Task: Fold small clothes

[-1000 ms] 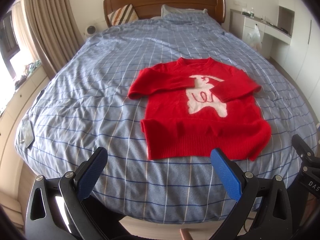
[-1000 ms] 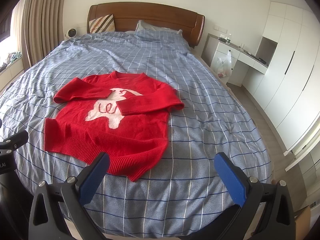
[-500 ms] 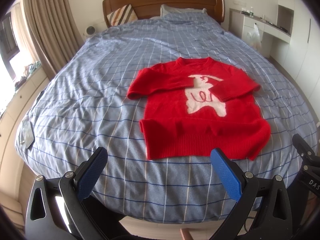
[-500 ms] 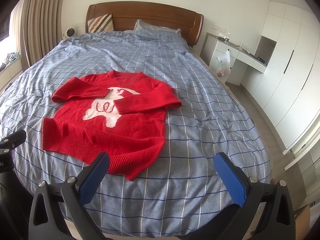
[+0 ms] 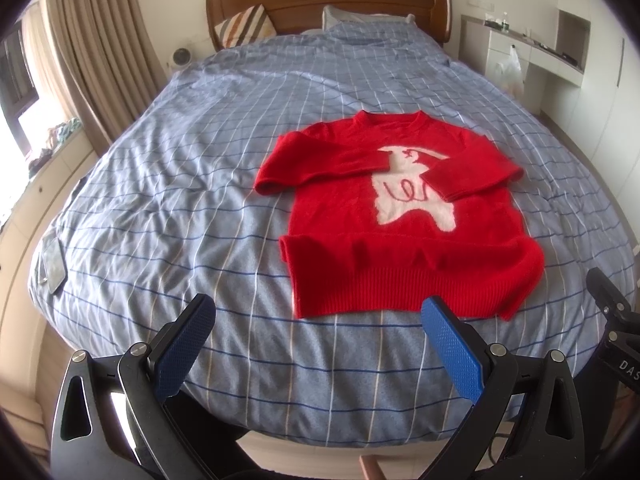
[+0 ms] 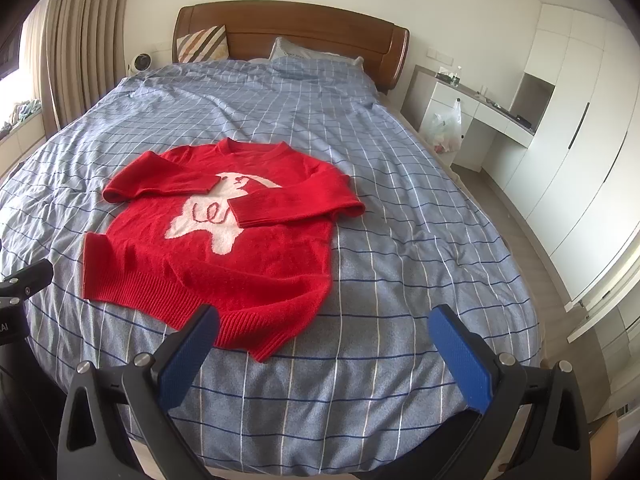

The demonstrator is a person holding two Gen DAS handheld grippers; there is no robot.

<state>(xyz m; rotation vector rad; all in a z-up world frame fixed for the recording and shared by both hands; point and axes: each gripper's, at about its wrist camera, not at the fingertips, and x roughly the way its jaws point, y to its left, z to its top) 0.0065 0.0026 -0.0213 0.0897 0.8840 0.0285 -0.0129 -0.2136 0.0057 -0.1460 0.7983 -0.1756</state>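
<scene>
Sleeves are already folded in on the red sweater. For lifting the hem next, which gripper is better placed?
Probably left. The left gripper faces the red sweater's hem squarely. The right gripper, also open, sits off its right corner, mostly over bare bedspread.

Red sweater (image 5: 400, 240) flat on bed; sleeves folded across, seemingly untucked.

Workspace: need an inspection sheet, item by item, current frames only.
Surface: bed with blue checked cover, wrinkled.
Job's things: red sweater lying flat, both sleeves folded across the chest, hem unfolded.
Clutter: flat dark item at the bed's left edge.
Grippers: left gripper and right gripper open, empty, short of the sweater.
Cables: nothing seen.
Surroundings: headboard, curtains, plastic bag by the desk, wardrobe.
</scene>
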